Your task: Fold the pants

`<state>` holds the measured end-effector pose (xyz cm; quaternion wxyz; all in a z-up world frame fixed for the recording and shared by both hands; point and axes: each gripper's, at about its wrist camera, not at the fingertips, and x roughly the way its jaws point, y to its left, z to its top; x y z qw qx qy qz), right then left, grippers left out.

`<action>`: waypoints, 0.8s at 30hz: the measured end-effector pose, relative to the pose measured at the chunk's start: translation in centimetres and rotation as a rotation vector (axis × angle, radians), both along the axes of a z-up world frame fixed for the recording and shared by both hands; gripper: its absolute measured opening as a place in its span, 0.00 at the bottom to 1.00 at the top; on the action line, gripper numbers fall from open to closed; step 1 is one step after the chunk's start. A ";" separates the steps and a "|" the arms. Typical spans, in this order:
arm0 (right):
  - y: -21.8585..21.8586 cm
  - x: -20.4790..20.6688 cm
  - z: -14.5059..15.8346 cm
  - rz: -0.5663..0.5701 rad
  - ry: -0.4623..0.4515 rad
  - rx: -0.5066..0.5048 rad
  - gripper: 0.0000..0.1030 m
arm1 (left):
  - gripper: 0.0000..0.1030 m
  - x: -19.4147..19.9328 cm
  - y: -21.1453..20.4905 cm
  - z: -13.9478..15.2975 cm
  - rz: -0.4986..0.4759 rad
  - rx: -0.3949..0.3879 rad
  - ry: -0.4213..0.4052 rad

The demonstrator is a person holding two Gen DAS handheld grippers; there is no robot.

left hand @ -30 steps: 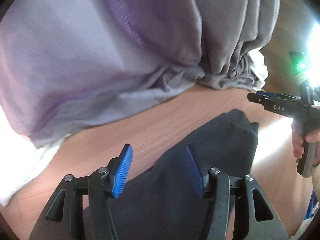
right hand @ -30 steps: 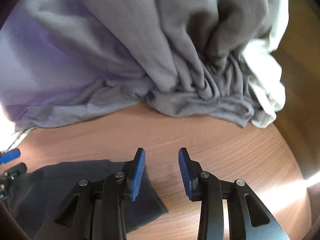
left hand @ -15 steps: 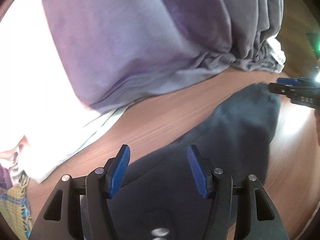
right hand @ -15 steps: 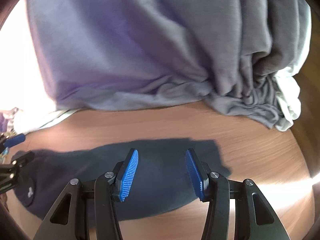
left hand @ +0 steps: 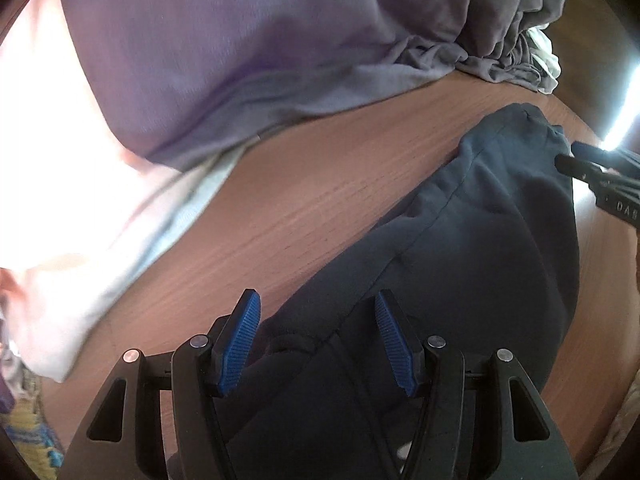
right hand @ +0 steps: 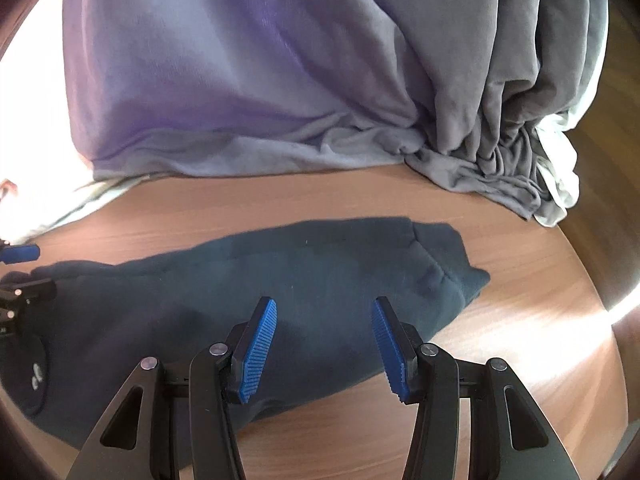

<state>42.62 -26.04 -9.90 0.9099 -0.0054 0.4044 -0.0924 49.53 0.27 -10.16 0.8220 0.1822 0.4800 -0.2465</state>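
Both tools, left tool [left hand: 318,336] and right tool [right hand: 323,348], are held released, nothing gripped, right above dark pants [right hand: 320,280] laid on the surface [right hand: 520,320].

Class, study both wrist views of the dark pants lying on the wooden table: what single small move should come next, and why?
Probably lower the right claw onto the cuffed end of the dark pants and close it there. Both it and the left claw are open and hold nothing, while the pants lie stretched out flat on the table, so a fold needs an end gripped first.

Both wrist views — close, downward, sharing pants [left hand: 460,264].
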 end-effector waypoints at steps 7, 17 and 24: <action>-0.4 0.3 -0.5 -0.104 0.007 -0.013 0.49 | 0.24 -0.9 0.9 0.4 0.064 -0.042 0.002; -4.1 1.0 -2.3 -0.242 0.002 -0.105 0.49 | 0.24 -1.3 0.4 -0.8 0.111 0.069 -0.057; -7.0 1.9 -3.6 -0.336 0.084 -0.112 0.49 | 0.27 -1.3 -0.9 -1.4 0.108 0.187 -0.101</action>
